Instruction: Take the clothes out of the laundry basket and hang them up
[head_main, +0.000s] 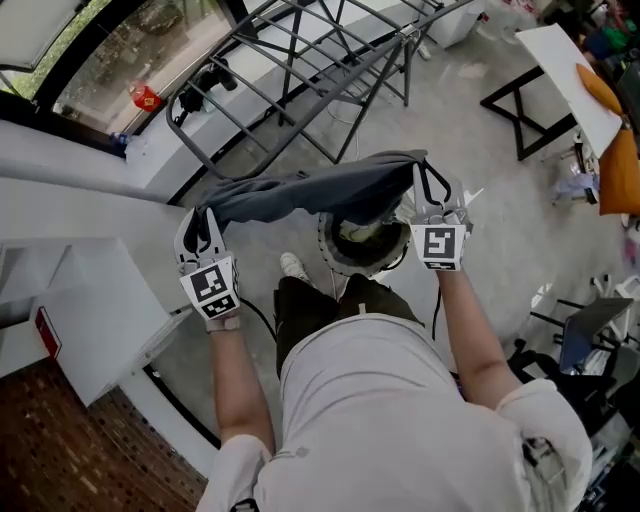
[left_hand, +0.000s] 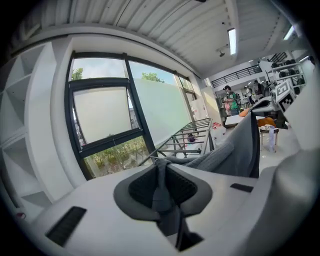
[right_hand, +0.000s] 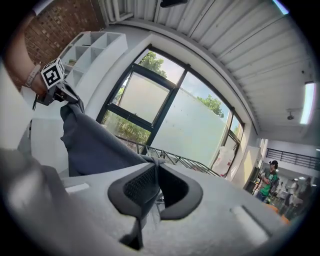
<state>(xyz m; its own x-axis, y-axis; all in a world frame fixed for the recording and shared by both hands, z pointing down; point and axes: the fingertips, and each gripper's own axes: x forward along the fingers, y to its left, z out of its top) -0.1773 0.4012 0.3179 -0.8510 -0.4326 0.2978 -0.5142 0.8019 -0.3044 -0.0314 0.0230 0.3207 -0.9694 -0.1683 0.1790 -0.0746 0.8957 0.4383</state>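
A dark grey garment (head_main: 320, 192) hangs stretched between my two grippers, raised above the laundry basket (head_main: 362, 243). My left gripper (head_main: 203, 222) is shut on the garment's left edge; in the left gripper view the cloth (left_hand: 161, 190) is pinched between the pads. At the right end my right gripper (head_main: 428, 190) is shut on the other edge, with a fold of fabric (right_hand: 148, 192) caught between its pads. The round basket shows below the garment's middle. The metal drying rack (head_main: 300, 70) stands just beyond the garment.
A large window (left_hand: 107, 125) with a dark frame and a white sill lies left of the rack. White shelving (head_main: 90, 310) stands at my left. A white table (head_main: 565, 80) with orange items is at far right. People stand far off in the room.
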